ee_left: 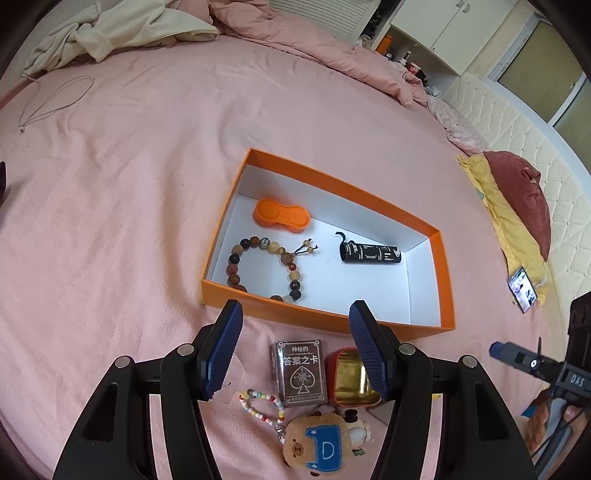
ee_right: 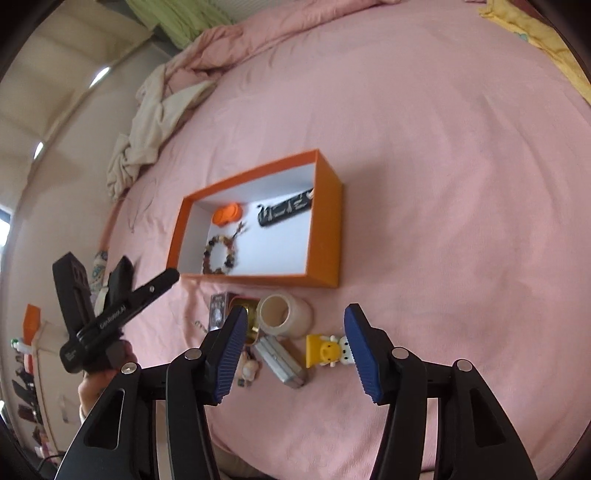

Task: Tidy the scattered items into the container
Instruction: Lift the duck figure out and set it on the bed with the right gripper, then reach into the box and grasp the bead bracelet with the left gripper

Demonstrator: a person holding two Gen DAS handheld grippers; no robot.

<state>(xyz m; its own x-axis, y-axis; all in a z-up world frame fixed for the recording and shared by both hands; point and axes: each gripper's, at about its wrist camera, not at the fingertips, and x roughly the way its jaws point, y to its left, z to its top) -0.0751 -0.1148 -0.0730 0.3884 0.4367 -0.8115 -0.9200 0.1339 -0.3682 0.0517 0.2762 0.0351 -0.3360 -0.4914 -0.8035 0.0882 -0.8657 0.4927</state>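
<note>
An orange box point(ee_left: 332, 184) with a white inside lies on the pink bed. It holds an orange case point(ee_left: 281, 215), a bead bracelet point(ee_left: 258, 266) and a black tube point(ee_left: 369, 253). In front of its near wall lie a card deck point(ee_left: 301, 371), a red tin point(ee_left: 351, 380), a coloured bead chain point(ee_left: 260, 406) and a bear plush point(ee_left: 317, 446). My left gripper point(ee_left: 295, 310) hovers open over the deck and tin, holding nothing. My right gripper point(ee_right: 295, 312) is open and empty above a tape roll point(ee_right: 284, 314), a silver case point(ee_right: 282, 360) and a yellow toy point(ee_right: 327, 350).
A crumpled pink quilt point(ee_left: 332, 44) and a cream cloth point(ee_left: 110, 33) lie at the far side of the bed. A thin cable point(ee_left: 51, 99) runs at the far left. Pillows point(ee_left: 517, 199) and a phone point(ee_left: 522, 290) sit at the right.
</note>
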